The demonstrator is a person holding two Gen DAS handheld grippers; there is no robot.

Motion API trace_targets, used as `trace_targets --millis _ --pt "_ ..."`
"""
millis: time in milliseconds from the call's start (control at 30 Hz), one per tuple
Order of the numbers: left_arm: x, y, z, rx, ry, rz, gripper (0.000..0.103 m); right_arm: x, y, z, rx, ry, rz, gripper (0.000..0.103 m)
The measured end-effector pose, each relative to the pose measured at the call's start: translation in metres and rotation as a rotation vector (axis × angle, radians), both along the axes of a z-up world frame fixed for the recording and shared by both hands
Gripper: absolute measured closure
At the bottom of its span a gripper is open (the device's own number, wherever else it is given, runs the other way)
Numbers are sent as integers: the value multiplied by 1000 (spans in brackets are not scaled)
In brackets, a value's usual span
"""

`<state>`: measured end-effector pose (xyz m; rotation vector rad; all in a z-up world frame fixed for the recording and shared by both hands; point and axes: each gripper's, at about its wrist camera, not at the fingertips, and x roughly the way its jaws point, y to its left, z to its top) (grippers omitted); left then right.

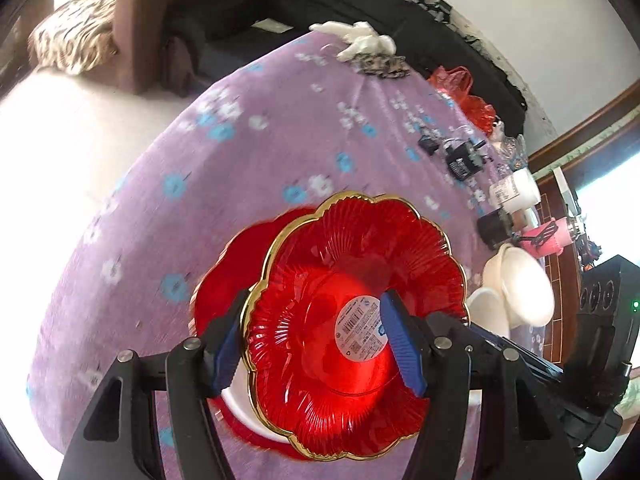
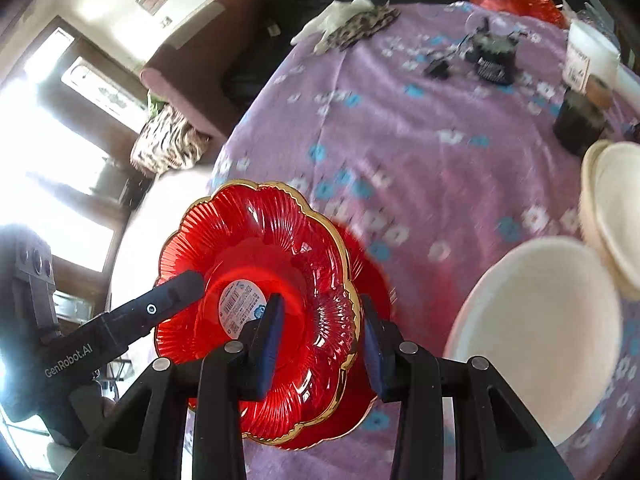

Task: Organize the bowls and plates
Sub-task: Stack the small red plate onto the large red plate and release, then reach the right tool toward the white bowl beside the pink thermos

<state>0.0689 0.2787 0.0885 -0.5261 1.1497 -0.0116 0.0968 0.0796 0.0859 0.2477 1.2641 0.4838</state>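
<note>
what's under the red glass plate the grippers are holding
Under the red glass plate sits another red plate, with a white one peeking out lower down. Anything further beneath is covered.

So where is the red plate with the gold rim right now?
The red plate sits between both tongs, left tongs and right tongs, each straddling its rim, above the purple tablecloth, with white bowls to its right.

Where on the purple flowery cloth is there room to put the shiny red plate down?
The widest bare patch of the purple flowered tablecloth lies between the red gold-rimmed glass plate and the black chargers. It is crowded on the side with the cream bowls, white jar and dark cup.
</note>
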Motion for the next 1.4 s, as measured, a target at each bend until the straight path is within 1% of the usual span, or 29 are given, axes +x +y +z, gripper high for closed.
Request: trace_targets --millis 133,233,300,367,433,533,633,700,800,867,967,1067,1100,1167,1233,1333,1400 --pt "-13 11 -14 -22 29 20 40 -7 8 -13 0 25 12 62" --pt "-19 14 -17 -27 30 21 40 -10 9 -21 6 39 11 60" --pt "-21 14 -18 -32 29 19 40 -9 9 -23 12 33 4 59" --pt "-21 12 -17 -33 23 14 40 -8 9 -23 25 26 2 55" --pt "-22 12 -18 -40 21 8 40 -10 9 -21 38 18 0 49" --pt "-24 13 -18 -34 16 16 38 -15 11 -13 34 -20 9 39" --pt "-29 17 -17 -16 -6 34 38 -19 11 -5 36 -67 22 33" --pt "-32 22 -16 -16 -24 53 38 -22 12 -2 36 -88 26 31" --pt "-41 26 -10 -30 -55 72 38 -27 11 1 3 -132 24 31" --pt "-53 27 -1 -28 -91 76 37 -31 5 3 3 -160 5 31" --pt "-71 22 14 -6 -151 74 32 -38 -13 12 52 -206 -37 31" --pt "-90 7 30 48 -226 48 30 -55 -43 29 88 -280 -78 31" --pt "-95 0 34 69 -248 38 28 -61 -52 34 86 -302 -88 31" --pt "-108 -16 46 129 -320 20 23 -75 -74 41 81 -351 -117 30" --pt "-119 -34 58 186 -392 -1 19 -90 -105 46 60 -396 -170 25" --pt "-133 -60 71 244 -484 -34 13 -107 -151 48 28 -431 -248 22" --pt "-141 -78 76 263 -536 -62 12 -118 -186 43 3 -433 -317 21"
